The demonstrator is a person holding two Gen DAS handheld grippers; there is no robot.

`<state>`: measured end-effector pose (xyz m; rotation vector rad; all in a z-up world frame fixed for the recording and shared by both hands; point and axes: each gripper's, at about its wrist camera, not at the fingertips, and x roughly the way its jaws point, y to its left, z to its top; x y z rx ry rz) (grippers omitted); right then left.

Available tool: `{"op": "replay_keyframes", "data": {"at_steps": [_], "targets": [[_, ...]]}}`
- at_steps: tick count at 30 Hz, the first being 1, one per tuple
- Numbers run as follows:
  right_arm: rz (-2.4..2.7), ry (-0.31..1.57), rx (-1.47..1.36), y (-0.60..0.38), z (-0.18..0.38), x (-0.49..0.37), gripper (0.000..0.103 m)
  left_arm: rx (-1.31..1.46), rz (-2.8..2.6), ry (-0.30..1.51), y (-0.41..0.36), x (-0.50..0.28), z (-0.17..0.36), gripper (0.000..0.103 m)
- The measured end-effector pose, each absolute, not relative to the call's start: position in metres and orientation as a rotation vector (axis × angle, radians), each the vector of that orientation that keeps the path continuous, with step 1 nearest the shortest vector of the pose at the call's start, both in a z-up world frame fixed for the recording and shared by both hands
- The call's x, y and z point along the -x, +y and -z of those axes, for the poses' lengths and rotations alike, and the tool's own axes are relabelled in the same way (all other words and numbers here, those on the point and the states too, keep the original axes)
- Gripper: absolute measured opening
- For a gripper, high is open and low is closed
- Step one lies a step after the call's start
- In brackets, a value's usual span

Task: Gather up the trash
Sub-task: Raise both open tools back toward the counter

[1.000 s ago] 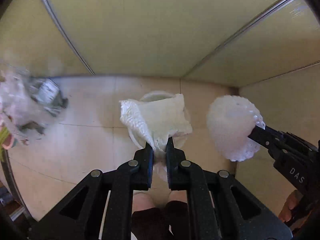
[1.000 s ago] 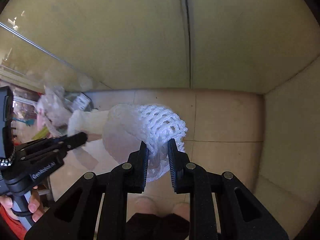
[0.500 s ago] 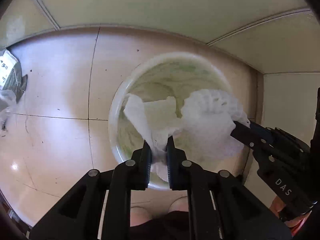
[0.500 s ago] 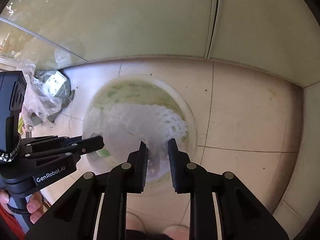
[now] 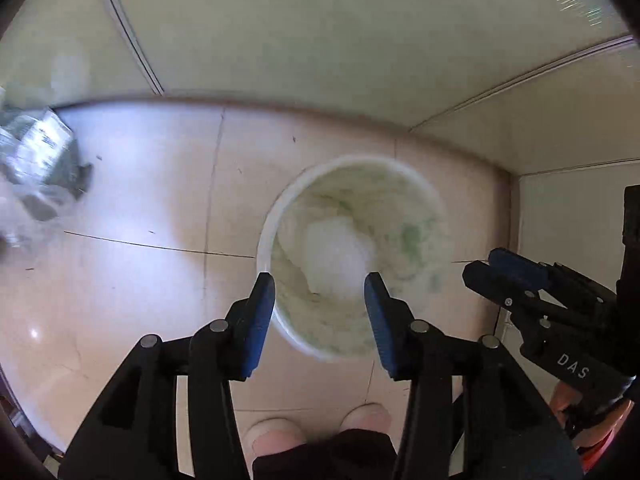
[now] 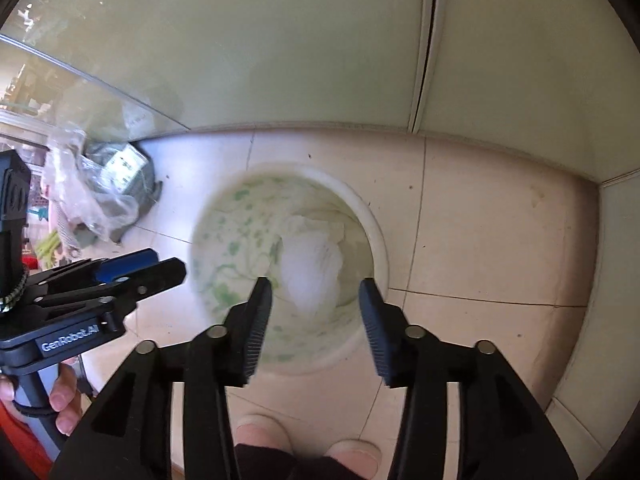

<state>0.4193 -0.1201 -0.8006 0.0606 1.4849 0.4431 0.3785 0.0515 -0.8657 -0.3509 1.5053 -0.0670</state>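
Note:
A white bucket [image 5: 276, 216] with green stains inside stands on the tiled floor; it also shows in the right wrist view [image 6: 376, 236]. White trash lies at its bottom: a foam net [image 5: 336, 256] [image 6: 312, 272] and a crumpled paper [image 6: 320, 222] beside it. My left gripper [image 5: 320, 288] is open and empty above the bucket's near rim. My right gripper [image 6: 314, 294] is open and empty above the bucket, and appears at the right of the left wrist view [image 5: 504, 268]. The left gripper appears at the left of the right wrist view [image 6: 160, 268].
A pile of clear plastic bags and packaging [image 6: 100, 188] lies on the floor at the left, by a glass panel; it is blurred in the left wrist view [image 5: 36, 168]. Pale green walls [image 6: 280, 40] meet in a corner behind the bucket. The person's feet [image 6: 304, 440] stand below.
Both grippers opened and let go of their trash. The paper and the foam net dropped to the bottom of the bucket. Both grippers have drawn back a little from the bucket.

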Motion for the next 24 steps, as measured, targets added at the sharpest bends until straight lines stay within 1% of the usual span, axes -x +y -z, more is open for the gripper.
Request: {"op": "replay_keyframes", "data": {"at_steps": [3,6,14,19,22,24], "targets": [[-0.433,1.472,-0.075,-0.13,0.758,-0.416,0.045,0.318,0.042,1.464,0.055,-0.372,0.811,0.045],[-0.434,1.427,-0.087,-0.135,0.696,-0.409,0.045,0.3,0.046,1.432,0.053,-0.367,0.748,0.045],[-0.424,1.261,-0.104,-0.15,0.482,-0.389,0.045,0.229,0.047,1.283,0.043,-0.351,0.541,0.045],[-0.422,1.13,-0.137,-0.157,0.35,-0.375,0.045,0.209,0.04,1.13,0.042,-0.335,0.398,0.045],[-0.414,1.044,-0.17,-0.171,0.28,-0.362,0.047,0.227,0.04,1.036,0.046,-0.327,0.326,0.045],[-0.399,0.972,-0.195,-0.18,0.244,-0.352,0.049,0.197,0.045,0.979,0.047,-0.32,0.282,0.045]]}}
